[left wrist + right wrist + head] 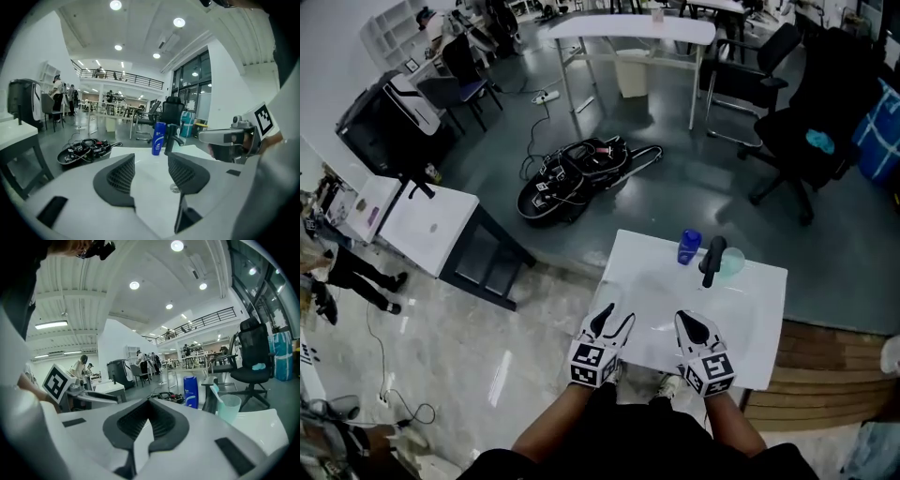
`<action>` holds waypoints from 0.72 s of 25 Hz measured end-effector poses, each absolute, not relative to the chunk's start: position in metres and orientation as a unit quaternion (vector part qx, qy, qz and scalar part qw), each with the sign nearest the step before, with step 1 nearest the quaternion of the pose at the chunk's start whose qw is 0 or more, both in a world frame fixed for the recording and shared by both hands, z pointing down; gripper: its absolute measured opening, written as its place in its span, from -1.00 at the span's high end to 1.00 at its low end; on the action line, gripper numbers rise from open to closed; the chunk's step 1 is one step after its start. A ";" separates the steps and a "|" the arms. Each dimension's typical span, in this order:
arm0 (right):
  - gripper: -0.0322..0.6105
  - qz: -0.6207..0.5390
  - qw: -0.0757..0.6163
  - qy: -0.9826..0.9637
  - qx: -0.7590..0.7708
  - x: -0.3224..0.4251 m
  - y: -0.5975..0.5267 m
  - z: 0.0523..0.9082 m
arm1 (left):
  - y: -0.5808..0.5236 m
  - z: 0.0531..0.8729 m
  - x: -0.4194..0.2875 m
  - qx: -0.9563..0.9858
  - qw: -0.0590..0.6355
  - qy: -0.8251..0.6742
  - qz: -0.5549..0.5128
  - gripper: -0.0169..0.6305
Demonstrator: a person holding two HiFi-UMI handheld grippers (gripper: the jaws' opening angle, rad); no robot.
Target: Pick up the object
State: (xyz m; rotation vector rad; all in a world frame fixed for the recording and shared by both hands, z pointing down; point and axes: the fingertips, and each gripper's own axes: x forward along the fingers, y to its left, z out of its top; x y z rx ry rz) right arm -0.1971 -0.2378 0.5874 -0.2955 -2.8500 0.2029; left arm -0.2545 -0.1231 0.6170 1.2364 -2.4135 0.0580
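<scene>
Bottle [688, 247] at the table's [759, 319] twelve o'clock edge looks light, stiff and slick, so grip mid-body; left gripper [614, 323] gapes empty, right gripper [694, 328] is closed.

A white worktop [755, 323] stands where grey floor meets pale glossy tiles, with a strip of wooden boards [825, 375] just beside it on the right. Well beyond it, an open black case [577, 173] full of cables lies on the floor. A black office chair [811, 122] stands to the right, near a blue bag [881, 131]. Further back is a long white table [628, 30] with a pale bin [633, 73] under it and a white power strip [546, 96] on the floor nearby. At left stand a white cabinet [431, 228] and a dark bulky unit [389, 122]. A person [352, 267] stands at the left edge.
</scene>
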 end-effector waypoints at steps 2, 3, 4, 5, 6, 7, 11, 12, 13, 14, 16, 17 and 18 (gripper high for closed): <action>0.85 0.074 0.141 -0.981 -0.111 -0.201 -0.234 0.595 | -0.115 0.631 -0.257 0.426 0.228 -0.875 0.026 0.05; 0.85 0.077 0.147 -0.979 -0.115 -0.201 -0.231 0.599 | -0.109 0.638 -0.257 0.413 0.235 -0.879 0.029 -0.11; 0.85 0.079 0.152 -0.978 -0.121 -0.201 -0.227 0.603 | -0.104 0.645 -0.258 0.399 0.243 -0.884 0.035 -0.24; 0.85 0.080 0.157 -0.976 -0.126 -0.201 -0.224 0.606 | -0.098 0.652 -0.259 0.384 0.250 -0.888 0.041 -0.34; 0.85 0.081 0.162 -0.975 -0.131 -0.202 -0.221 0.610 | -0.092 0.660 -0.260 0.371 0.257 -0.891 0.048 -0.42; 0.85 0.081 0.166 -0.973 -0.136 -0.203 -0.218 0.614 | -0.087 0.669 -0.262 0.359 0.265 -0.893 0.053 -0.49; 0.85 0.082 0.176 -0.969 -0.151 -0.208 -0.209 0.627 | -0.071 0.703 -0.271 0.332 0.301 -0.892 0.054 -0.61; 0.85 0.083 0.178 -0.969 -0.154 -0.209 -0.207 0.629 | -0.068 0.711 -0.273 0.331 0.312 -0.889 0.054 -0.61; 0.85 0.083 0.179 -0.968 -0.156 -0.210 -0.205 0.631 | -0.065 0.718 -0.275 0.330 0.322 -0.886 0.054 -0.61; 0.84 0.084 0.180 -0.967 -0.157 -0.211 -0.204 0.632 | -0.063 0.724 -0.276 0.330 0.330 -0.883 0.054 -0.62; 0.85 0.084 0.185 -0.966 -0.157 -0.211 -0.202 0.634 | -0.060 0.732 -0.279 0.330 0.340 -0.879 0.053 -0.61; 0.85 0.084 0.188 -0.966 -0.157 -0.210 -0.202 0.635 | -0.059 0.734 -0.280 0.330 0.343 -0.878 0.054 -0.61; 0.85 0.084 0.191 -0.966 -0.156 -0.210 -0.202 0.636 | -0.059 0.737 -0.281 0.331 0.348 -0.875 0.055 -0.61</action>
